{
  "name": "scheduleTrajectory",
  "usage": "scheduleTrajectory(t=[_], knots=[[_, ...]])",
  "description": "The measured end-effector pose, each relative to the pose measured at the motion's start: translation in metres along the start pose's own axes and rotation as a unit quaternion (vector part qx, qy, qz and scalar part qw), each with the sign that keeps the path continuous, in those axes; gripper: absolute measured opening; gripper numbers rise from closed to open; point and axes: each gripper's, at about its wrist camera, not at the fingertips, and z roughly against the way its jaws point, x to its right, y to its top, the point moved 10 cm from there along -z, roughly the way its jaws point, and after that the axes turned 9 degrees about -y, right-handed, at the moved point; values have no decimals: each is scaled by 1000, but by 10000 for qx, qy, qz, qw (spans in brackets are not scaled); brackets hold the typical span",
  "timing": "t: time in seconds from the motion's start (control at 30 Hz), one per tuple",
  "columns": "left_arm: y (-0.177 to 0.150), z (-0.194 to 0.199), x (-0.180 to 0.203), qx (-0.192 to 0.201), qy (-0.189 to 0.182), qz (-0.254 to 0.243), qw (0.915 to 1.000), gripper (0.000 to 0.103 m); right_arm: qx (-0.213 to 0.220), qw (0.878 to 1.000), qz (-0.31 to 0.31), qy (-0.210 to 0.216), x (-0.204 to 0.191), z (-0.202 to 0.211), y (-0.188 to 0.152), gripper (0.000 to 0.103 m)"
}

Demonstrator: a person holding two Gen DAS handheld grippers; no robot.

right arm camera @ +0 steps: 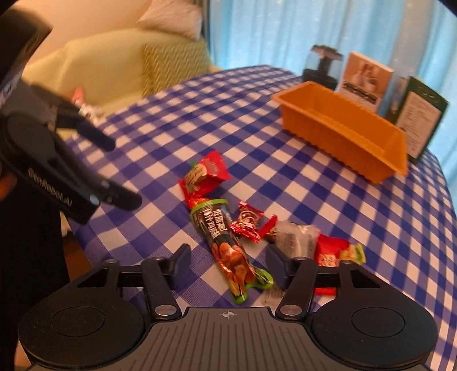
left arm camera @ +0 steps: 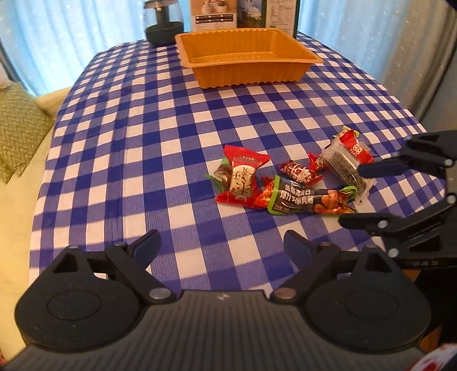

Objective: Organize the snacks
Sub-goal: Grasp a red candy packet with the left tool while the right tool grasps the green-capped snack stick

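Several wrapped snacks lie in a loose heap on the blue-and-white checked tablecloth point(left arm camera: 171, 142): a red packet with a white sweet point(left arm camera: 242, 177), a small red-brown candy point(left arm camera: 300, 171), a long dark bar point(left arm camera: 308, 201) and a clear packet with a red end point(left arm camera: 348, 162). Behind them stands an orange tray point(left arm camera: 251, 74), with nothing in it. My left gripper point(left arm camera: 222, 245) is open over bare cloth, short of the heap. My right gripper point(right arm camera: 228, 259) straddles the near end of the long dark bar point(right arm camera: 225, 242); its pads stand apart from the wrapper. The clear packet point(right arm camera: 297, 237) lies just beyond its right finger.
A glass jar with a black lid point(left arm camera: 162, 25) and two upright boxes point(left arm camera: 214, 14) stand behind the tray. A pale sofa with a green patterned cushion point(left arm camera: 17, 128) lies past the table's left edge. Blue curtains hang behind.
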Motion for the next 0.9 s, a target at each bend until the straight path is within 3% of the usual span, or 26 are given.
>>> scheduleTrajectory(t=[0.57, 0.9], knots=[[24, -18, -12, 98, -130, -104, 9998, 76, -579, 9955, 700, 262, -4, -50, -2, 38], [26, -16, -17, 197, -184, 115, 9996, 76, -481, 9970, 458, 408, -11, -39, -3, 30]])
